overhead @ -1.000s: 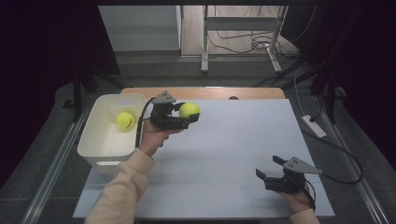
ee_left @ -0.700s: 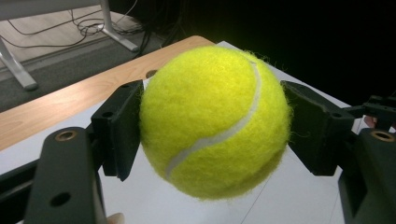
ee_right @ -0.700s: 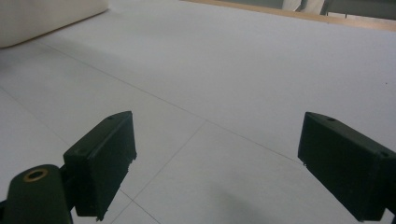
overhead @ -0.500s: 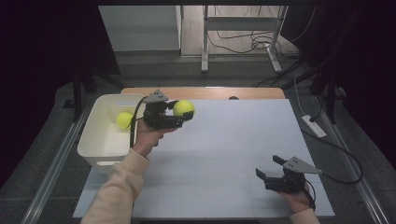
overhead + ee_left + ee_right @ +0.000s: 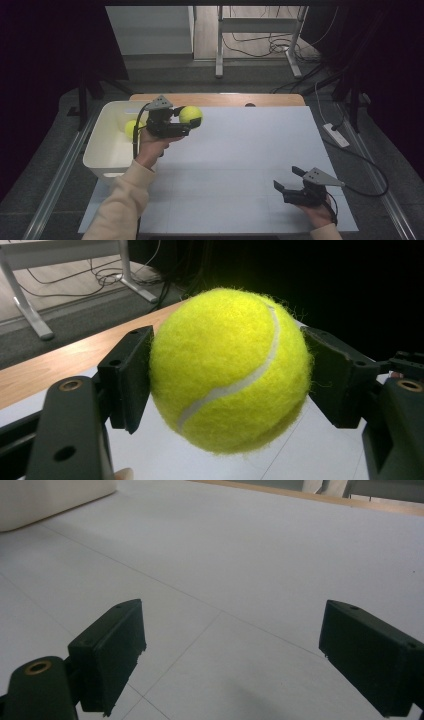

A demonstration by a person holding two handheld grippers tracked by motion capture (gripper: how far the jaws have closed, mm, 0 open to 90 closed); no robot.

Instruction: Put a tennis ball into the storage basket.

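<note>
Gripping tennis ball (image 5: pixel 227 371) across its middle with left tool (image 5: pixel 186 121): light, fuzzy, springy, unlikely to slip; right tool (image 5: pixel 287 179) open, empty.

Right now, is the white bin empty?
No. One tennis ball lies inside the white bin; the left gripper holds a second ball outside it.

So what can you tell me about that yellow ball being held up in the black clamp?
The tennis ball is bright yellow-green and fuzzy, with a curved white seam running across its felt. It looks whole and round. The left gripper is shut on it, one black pad pressing each side, so it hangs in the air above the white table cover, near the rim of the white bin. Only the two pads touch it.
</note>
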